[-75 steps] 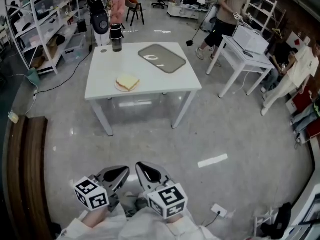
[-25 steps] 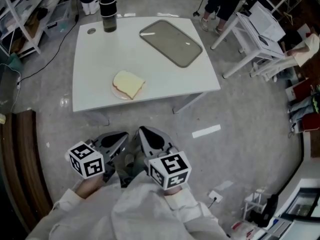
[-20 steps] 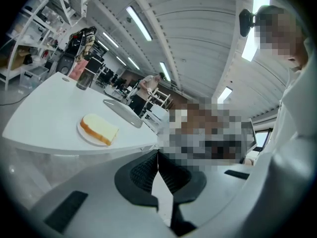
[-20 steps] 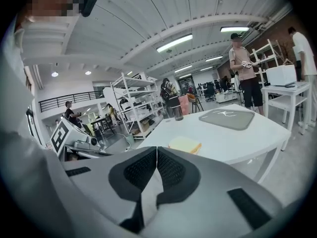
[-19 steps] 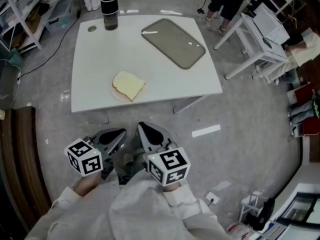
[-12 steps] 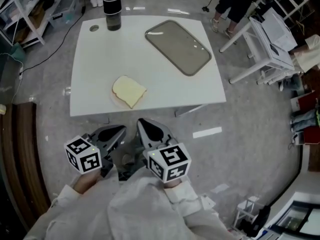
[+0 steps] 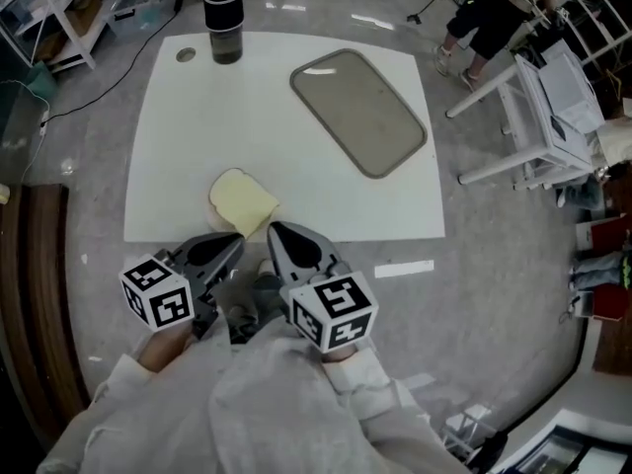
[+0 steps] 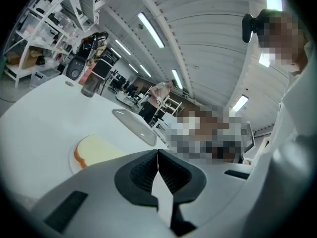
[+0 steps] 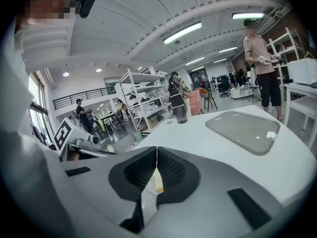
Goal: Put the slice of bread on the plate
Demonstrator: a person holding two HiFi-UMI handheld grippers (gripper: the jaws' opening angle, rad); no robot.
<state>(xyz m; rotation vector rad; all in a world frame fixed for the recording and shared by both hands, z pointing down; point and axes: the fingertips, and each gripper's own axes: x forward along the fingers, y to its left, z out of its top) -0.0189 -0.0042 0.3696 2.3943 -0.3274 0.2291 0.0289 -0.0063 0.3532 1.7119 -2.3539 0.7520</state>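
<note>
Since a second ago the white table (image 7: 178, 146) has drawn closer, and both grippers now reach its near edge instead of hanging over bare floor. Held low and side by side, the left gripper (image 7: 225, 247) and the right gripper (image 7: 279, 237) each have their fingers pressed together at the tips, with nothing between them.

Just beyond the fingertips, between the two tips and a little toward the left one, lies the slice of bread (image 7: 242, 202). It already rests on the plate (image 8: 73, 163), whose rim shows as a thin edge under the crust in the left gripper view. Through the slit under the right gripper's closed fingers, a sliver of yellow bread shows.

Farther ahead and off to the right of the fingers lies a flat grey tray (image 7: 358, 110), set at a slant on the table. At the far left corner stands a dark flask (image 7: 223, 6), upright. Past the table's far right corner a person (image 7: 494, 8) stands near a small white side table (image 7: 558, 77).
</note>
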